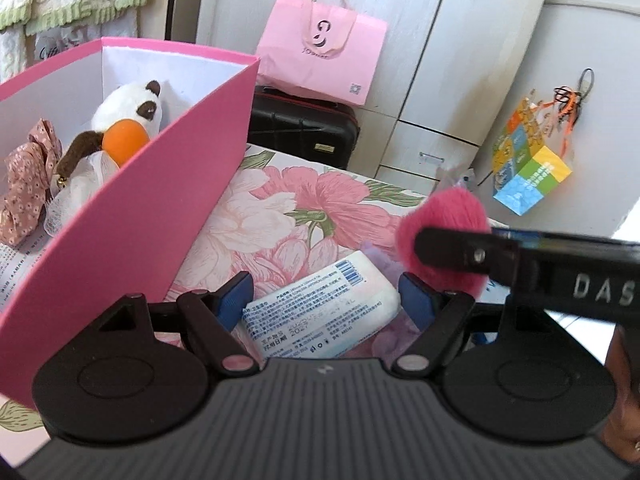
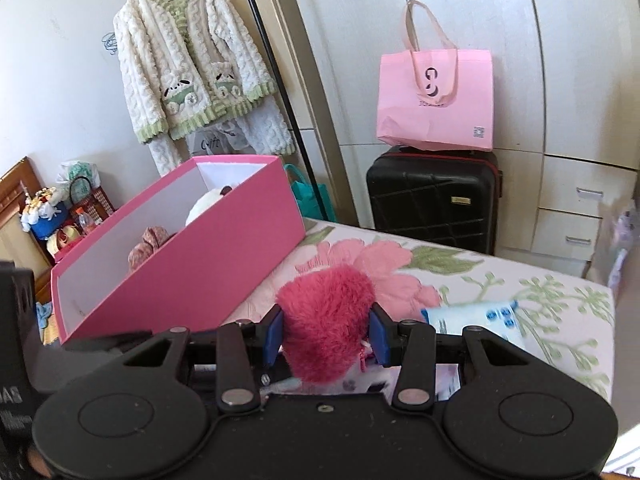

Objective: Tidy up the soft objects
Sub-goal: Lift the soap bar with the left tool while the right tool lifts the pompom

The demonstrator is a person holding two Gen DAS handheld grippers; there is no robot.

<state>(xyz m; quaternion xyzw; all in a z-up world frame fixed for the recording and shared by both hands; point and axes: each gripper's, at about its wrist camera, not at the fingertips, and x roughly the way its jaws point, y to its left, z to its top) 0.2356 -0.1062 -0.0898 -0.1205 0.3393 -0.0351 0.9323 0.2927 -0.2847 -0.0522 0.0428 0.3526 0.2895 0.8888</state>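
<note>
Fingers: the left gripper point(image 1: 326, 300) stands wide with nothing between its blue pads, hanging above a white tissue pack point(image 1: 320, 308) on the flowered bedspread point(image 1: 280, 200); the right gripper point(image 2: 327, 334) is clamped on a pink fluffy pompom point(image 2: 326, 320). Far left, the pink box point(image 2: 192, 268) sits on the bed, already holding a panda toy point(image 1: 128, 108), an orange ball point(image 1: 125, 139) and a flowered fabric bow point(image 1: 28, 184). Pompom is up off the bed, right of the box, not yet over it. Judged light and squashy, fur likely slippery; the grip across its middle looks right. Tissue pack: soft, crinkly wrap, best pinched across its short width.
</note>
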